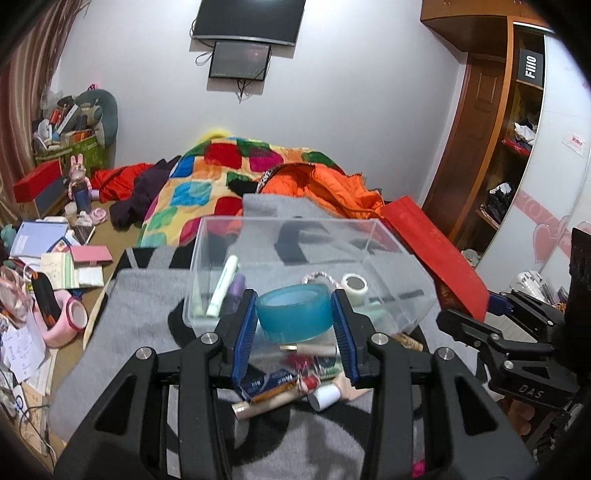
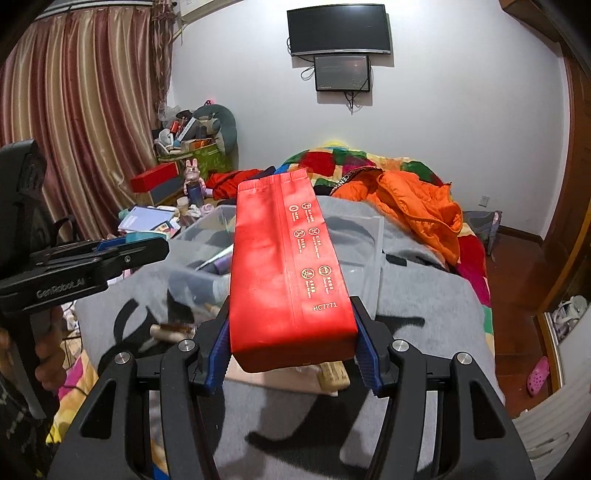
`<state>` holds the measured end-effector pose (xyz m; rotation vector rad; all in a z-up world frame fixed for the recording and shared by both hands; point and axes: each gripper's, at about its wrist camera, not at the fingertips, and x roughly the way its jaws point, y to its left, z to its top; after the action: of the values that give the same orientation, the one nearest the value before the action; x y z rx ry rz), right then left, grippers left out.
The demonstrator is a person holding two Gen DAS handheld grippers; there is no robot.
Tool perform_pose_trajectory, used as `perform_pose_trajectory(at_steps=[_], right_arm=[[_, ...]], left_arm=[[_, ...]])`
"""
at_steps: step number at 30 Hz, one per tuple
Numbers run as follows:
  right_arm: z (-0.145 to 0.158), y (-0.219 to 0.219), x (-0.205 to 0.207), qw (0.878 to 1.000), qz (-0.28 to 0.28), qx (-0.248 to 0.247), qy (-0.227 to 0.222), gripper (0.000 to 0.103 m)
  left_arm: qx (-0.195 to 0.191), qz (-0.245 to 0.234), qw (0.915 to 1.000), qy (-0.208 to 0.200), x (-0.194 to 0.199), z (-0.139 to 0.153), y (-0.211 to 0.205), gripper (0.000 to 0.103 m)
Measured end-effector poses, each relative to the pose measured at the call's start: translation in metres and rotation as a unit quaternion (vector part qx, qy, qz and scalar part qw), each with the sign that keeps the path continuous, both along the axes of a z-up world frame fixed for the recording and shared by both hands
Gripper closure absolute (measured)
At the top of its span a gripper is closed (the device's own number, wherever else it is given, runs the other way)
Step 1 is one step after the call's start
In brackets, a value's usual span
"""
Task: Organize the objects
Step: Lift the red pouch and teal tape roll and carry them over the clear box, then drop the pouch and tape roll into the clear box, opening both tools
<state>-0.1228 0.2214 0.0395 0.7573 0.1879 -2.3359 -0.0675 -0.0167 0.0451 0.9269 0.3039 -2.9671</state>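
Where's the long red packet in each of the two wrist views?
Left wrist view: the red packet runs along the right side, beside the clear plastic box, held by the right tongs.
Right wrist view: it fills the centre, clamped between the right tongs.
Shared landmark: the wall-mounted screen.

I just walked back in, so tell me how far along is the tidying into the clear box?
Partly done. The clear box already holds a pale marker, a purple tube and a white tape roll. In hand: the left gripper grips a blue tape roll, and the right gripper grips a red pack. Left: small items loose on the grey blanket.
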Motion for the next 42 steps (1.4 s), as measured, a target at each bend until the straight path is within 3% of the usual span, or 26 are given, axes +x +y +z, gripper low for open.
perform_pose_trajectory(at_steps=[8, 25, 42], right_arm=[[0.004, -0.017, -0.022, 1.0, -0.01, -0.014, -0.009, 0.05], [-0.016, -0.053, -0.071, 0.998, -0.027, -0.008, -0.051, 0.05], [-0.035, -0.072, -0.071, 0.998, -0.022, 0.033, -0.054, 0.049]], left_arm=[[-0.007, 0.007, 0.9999, 0.002, -0.018, 0.003, -0.01, 0.063], [-0.023, 0.018, 0.9989, -0.037, -0.063, -0.033, -0.027, 0.063], [-0.033, 0.012, 0.9973, -0.065, -0.077, -0.056, -0.024, 0.063]])
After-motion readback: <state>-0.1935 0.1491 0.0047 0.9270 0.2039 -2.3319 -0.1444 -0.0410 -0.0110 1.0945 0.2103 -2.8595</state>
